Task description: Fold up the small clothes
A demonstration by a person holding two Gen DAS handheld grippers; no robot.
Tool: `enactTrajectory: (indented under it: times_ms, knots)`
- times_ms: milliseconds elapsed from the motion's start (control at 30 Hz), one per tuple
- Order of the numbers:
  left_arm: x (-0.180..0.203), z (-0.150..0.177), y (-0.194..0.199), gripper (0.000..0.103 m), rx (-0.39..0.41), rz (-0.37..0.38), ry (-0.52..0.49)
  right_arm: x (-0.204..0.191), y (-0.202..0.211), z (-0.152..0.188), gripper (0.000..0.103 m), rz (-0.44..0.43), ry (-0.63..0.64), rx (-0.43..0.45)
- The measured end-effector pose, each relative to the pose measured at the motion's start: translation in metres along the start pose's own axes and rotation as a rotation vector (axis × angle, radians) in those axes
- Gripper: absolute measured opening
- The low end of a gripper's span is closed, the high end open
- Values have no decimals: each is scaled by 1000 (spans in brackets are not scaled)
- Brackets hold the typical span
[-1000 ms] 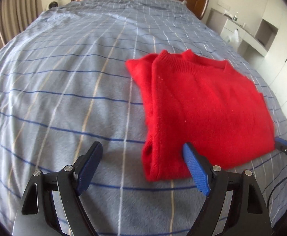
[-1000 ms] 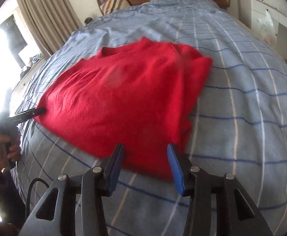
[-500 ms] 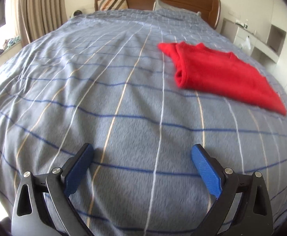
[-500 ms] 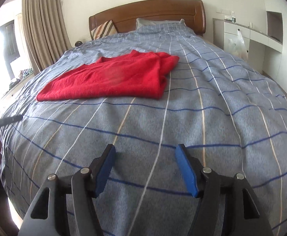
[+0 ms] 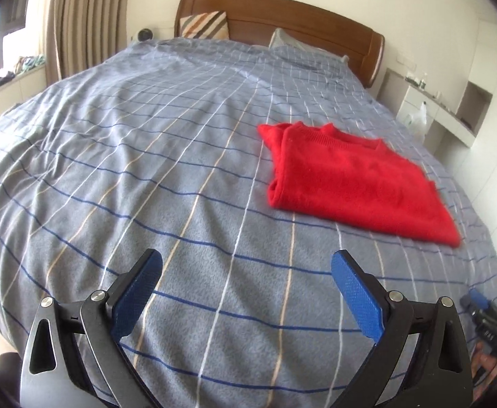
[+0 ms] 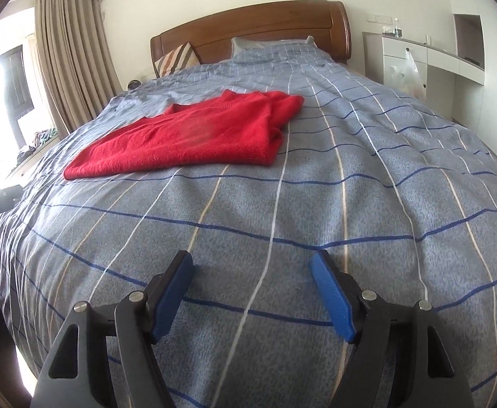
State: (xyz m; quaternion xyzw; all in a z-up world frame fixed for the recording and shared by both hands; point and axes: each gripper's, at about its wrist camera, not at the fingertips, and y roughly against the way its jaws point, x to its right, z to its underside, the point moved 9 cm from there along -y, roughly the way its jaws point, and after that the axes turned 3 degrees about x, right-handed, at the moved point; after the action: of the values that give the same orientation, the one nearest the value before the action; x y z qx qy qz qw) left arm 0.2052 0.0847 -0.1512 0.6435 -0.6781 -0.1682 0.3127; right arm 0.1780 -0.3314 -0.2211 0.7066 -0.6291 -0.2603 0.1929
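The left tool (image 5: 246, 294) hangs over the near end of the bed, its blue-padded fingers (image 5: 357, 297) spread wide apart with nothing between them. The right tool (image 6: 251, 292) is likewise spread and empty above the checked blue bedspread (image 6: 367, 204). Well apart from both, farther up the bed, lies the red sweater (image 5: 350, 176), folded flat into a long rectangle with its sleeves tucked in. Its long axis runs along the bed, slightly aslant: the neckline (image 6: 245, 97) points toward the wooden headboard (image 6: 258, 30) and the hem toward the foot of the bed. The sweater sits right of centre in the left view, left of centre in the right view. No label or writing on it can be read.
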Motion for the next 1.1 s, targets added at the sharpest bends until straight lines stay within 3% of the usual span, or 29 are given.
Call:
enactTrajectory:
  times_ms: [200, 300, 400, 500, 700, 733, 767, 800, 833, 867, 967, 1100]
  knots:
    - [17, -12, 24, 100, 38, 22, 16, 2, 8, -18, 73, -18, -42, -15]
    - [18, -9, 25, 101, 52, -6, -10, 11, 8, -60, 73, -64, -129, 20]
    - [16, 6, 13, 101, 10, -16, 4, 24, -12, -112, 78, -128, -229, 36]
    - [22, 27, 9, 101, -25, 26, 31, 39, -59, -143, 78, -165, -321, -31]
    - [31, 66, 11, 101, -62, 46, -28, 46, -146, -138, 76, -220, -463, -232]
    - [30, 71, 9, 101, -72, 44, -43, 45, -155, -136, 74, -205, -462, -246]
    - [29, 76, 8, 101, -82, 39, -59, 41, -162, -135, 61, -198, -451, -254]
    - [28, 80, 7, 101, -85, 32, -75, 35, -166, -134, 31, -206, -434, -269]
    - [27, 81, 7, 101, -78, 26, -88, 27, -170, -132, 14, -220, -415, -302]
    - [26, 80, 7, 101, -64, 24, -99, 21, -172, -129, 11, -211, -389, -341]
    - [23, 78, 9, 101, -35, 28, -117, 5, -160, -149, 10, -124, -288, -331]
    - [20, 75, 8, 101, -28, 42, -104, -52, -142, -197, 10, -194, -274, -302]
